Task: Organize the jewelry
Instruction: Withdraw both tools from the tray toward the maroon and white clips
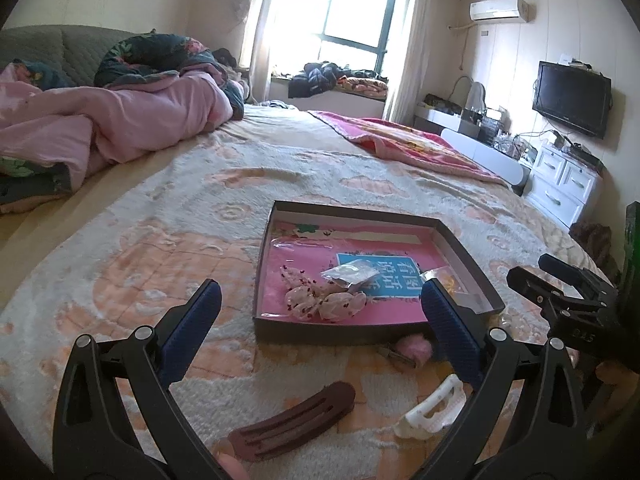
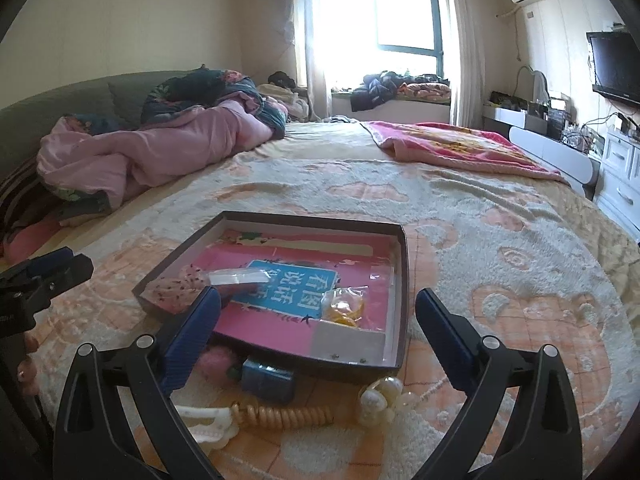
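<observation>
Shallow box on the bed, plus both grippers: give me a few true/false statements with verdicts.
1. The shallow box lies open, with no lid on it. True.
2. The brown hair clip lies inside the box. False: it lies on the bedspread, in front of the box.
3. The left gripper is open and holds nothing. True.
4. The right gripper is shut on the coiled hair tie. False: it is open, and the tie lies on the bedspread.
5. A floral scrunchie lies in the box. True.
6. The pearl hair piece sits in the box. False: it lies outside, by the box's near corner.
</observation>
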